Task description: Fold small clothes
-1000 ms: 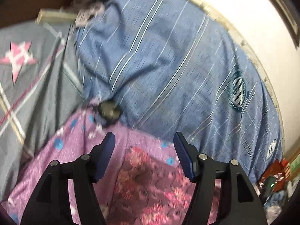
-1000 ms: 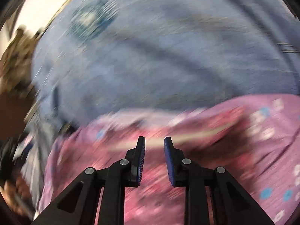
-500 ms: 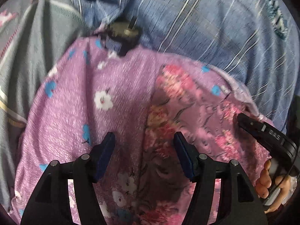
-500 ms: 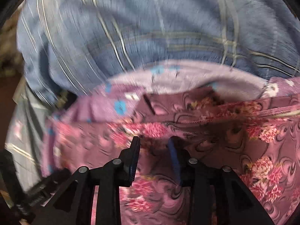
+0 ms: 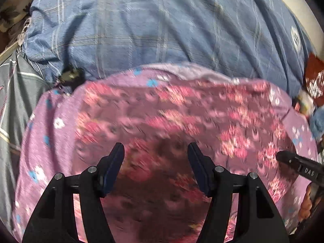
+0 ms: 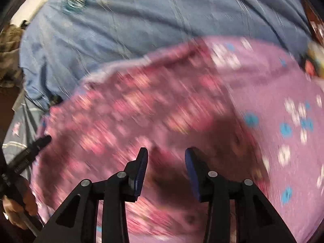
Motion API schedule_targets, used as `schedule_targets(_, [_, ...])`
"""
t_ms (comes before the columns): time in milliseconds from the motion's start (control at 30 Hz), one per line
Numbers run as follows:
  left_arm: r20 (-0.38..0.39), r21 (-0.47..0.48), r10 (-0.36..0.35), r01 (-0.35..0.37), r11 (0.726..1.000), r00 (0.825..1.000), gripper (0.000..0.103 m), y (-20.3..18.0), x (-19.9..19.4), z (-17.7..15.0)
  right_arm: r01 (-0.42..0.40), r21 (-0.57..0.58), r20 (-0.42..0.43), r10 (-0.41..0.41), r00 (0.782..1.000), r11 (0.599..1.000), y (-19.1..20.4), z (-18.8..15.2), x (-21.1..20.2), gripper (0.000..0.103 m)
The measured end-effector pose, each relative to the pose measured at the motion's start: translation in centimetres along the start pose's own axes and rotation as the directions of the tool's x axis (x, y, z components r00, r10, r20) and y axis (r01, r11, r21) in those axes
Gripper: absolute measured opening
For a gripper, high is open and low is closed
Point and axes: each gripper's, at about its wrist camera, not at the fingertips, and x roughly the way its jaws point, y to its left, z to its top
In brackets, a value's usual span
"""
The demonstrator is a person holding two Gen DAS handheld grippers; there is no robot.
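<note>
A dark pink floral garment (image 5: 162,121) is spread across the centre and lower frame, lying on a purple flowered cloth (image 5: 50,133) below a blue checked sheet (image 5: 151,26). The left tool (image 5: 156,156) and right tool (image 6: 166,160) are held wide apart above it, gripping nothing.

The floral garment (image 6: 162,105) is smeared by motion blur (print unreadable), and both views cut off its lower edge.
</note>
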Motion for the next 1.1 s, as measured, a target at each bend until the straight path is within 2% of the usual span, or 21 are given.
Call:
schedule_targets(100, [-0.051, 0.04, 0.046, -0.044, 0.998, 0.998, 0.064, -1.3, 1.6, -1.6, -0.059, 0.038, 0.06, 0.057, 0.997, 0.998, -1.2, -0.8, -0.8, 0.038])
schedule_targets(200, [-0.022, 0.082, 0.094, -0.092, 0.992, 0.995, 0.064, -2.2, 2.2, -2.1, -0.072, 0.037, 0.108, 0.068, 0.992, 0.997, -0.7, -0.5, -1.4, 0.041])
schedule_targets(333, [-0.018, 0.033, 0.082, -0.082, 0.996, 0.996, 0.064, -1.8, 2.3, -1.7, -0.089, 0.015, 0.228, 0.083, 0.97, 0.996, -0.3, 0.5, -2.9, 0.041])
schedule_targets(400, [-0.014, 0.026, 0.087, -0.087, 0.996, 0.996, 0.064, -1.8, 2.5, -1.6, -0.099, 0.044, 0.221, 0.087, 0.971, 0.994, -1.1, 1.1, -2.4, 0.041])
schedule_targets(500, [-0.008, 0.028, 0.097, -0.097, 0.995, 0.995, 0.064, -2.0, 2.6, -1.5, -0.044, 0.083, 0.133, 0.032, 0.991, 0.996, -2.5, 1.3, 0.4, 0.038])
schedule_targets(533, [-0.007, 0.027, 0.099, -0.098, 0.995, 0.995, 0.064, -2.1, 2.6, -1.6, -0.049, 0.093, 0.114, 0.038, 0.993, 0.995, -2.8, 1.3, 1.1, 0.038])
schedule_targets(900, [0.04, 0.022, 0.093, -0.094, 0.995, 0.995, 0.064, -3.3, 1.1, -0.9, -0.103, -0.006, 0.251, 0.101, 0.963, 0.995, -0.4, 0.7, -2.7, 0.041])
schedule_targets(1000, [0.052, 0.03, 0.093, -0.095, 0.995, 0.994, 0.064, -3.6, 0.6, -1.0, -0.109, -0.006, 0.221, 0.107, 0.969, 0.994, -0.1, 0.5, -2.2, 0.041])
schedule_targets(1100, [0.052, 0.042, 0.103, -0.105, 0.994, 0.993, 0.064, -3.8, 0.6, -1.2, -0.083, -0.021, 0.143, 0.085, 0.986, 0.996, 0.4, 0.2, -0.5, 0.041])
